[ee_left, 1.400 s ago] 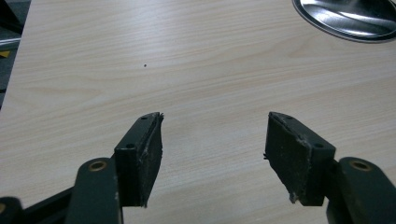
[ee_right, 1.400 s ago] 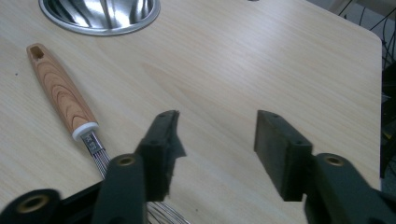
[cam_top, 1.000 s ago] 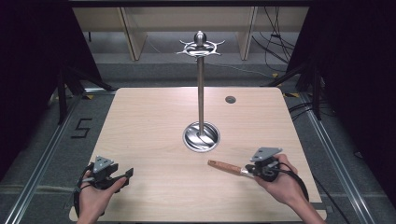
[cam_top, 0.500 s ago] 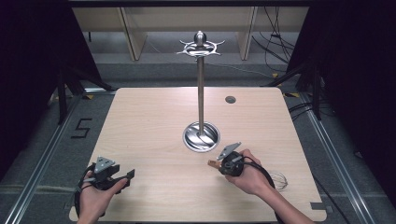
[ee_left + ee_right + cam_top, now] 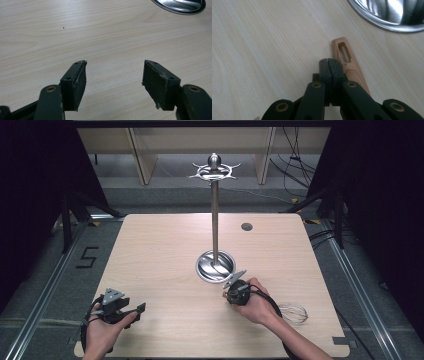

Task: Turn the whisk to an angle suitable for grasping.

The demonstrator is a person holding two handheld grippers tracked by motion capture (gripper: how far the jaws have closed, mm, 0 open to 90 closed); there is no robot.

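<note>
While your right gripper [image 5: 330, 62] sat just in front of the stand base [image 5: 215, 266], its jaws were pressed together on nothing. The whisk's wooden handle [image 5: 348, 61] lay beside them, slotted end toward the base, likely for hanging. Your left gripper [image 5: 113, 82] waited well left of the base, jaws apart and empty.

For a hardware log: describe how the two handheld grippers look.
Both are black. The left gripper has two flat, worn rubber-like pads on jointed links with brass-coloured rivets, and a grey three-cornered plate on top. The right gripper has the same black links and rivets, with a black cable looping around the hand. Forearms are bare.
</note>
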